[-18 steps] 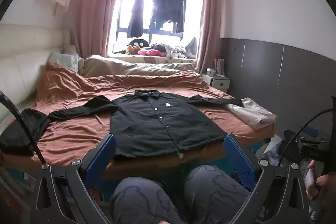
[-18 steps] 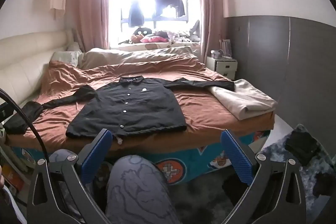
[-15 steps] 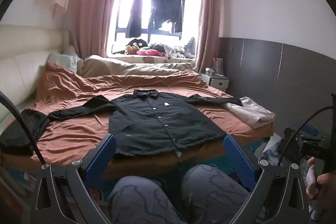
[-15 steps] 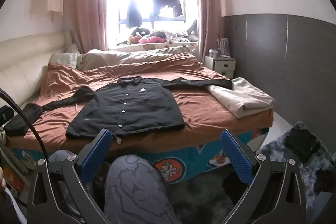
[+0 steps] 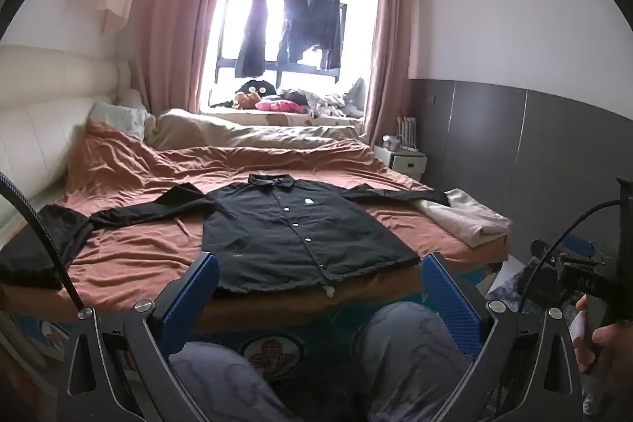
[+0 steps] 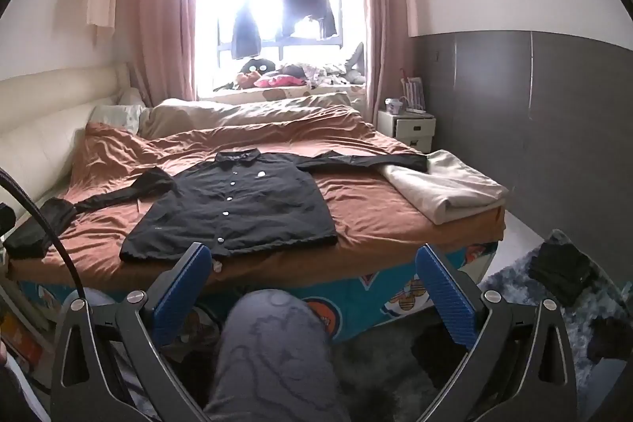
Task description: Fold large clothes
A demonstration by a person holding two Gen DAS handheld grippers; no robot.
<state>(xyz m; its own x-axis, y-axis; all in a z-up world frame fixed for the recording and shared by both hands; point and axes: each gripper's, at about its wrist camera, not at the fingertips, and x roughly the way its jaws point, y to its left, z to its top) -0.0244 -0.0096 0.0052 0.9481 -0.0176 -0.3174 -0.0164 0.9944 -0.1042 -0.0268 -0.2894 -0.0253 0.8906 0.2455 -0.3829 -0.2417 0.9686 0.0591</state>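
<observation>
A black button-up shirt (image 5: 292,232) lies flat and face up on the brown bedspread (image 5: 130,252), sleeves spread to both sides; it also shows in the right wrist view (image 6: 233,208). My left gripper (image 5: 318,295) is open and empty, held short of the bed above the person's knees, just before the shirt's hem. My right gripper (image 6: 312,287) is open and empty, also short of the bed edge. The left sleeve end lies on a dark pile (image 5: 35,248).
A folded beige cloth (image 6: 443,188) lies at the bed's right corner under the right sleeve end. A white nightstand (image 6: 407,129) stands by the grey wall. Dark items lie on a shaggy rug (image 6: 561,271) on the floor at right. The person's knees (image 5: 407,347) are below the grippers.
Both views have shifted slightly; the bed and shirt sit a little lower and nearer in the frames. Both grippers stay open and empty.
</observation>
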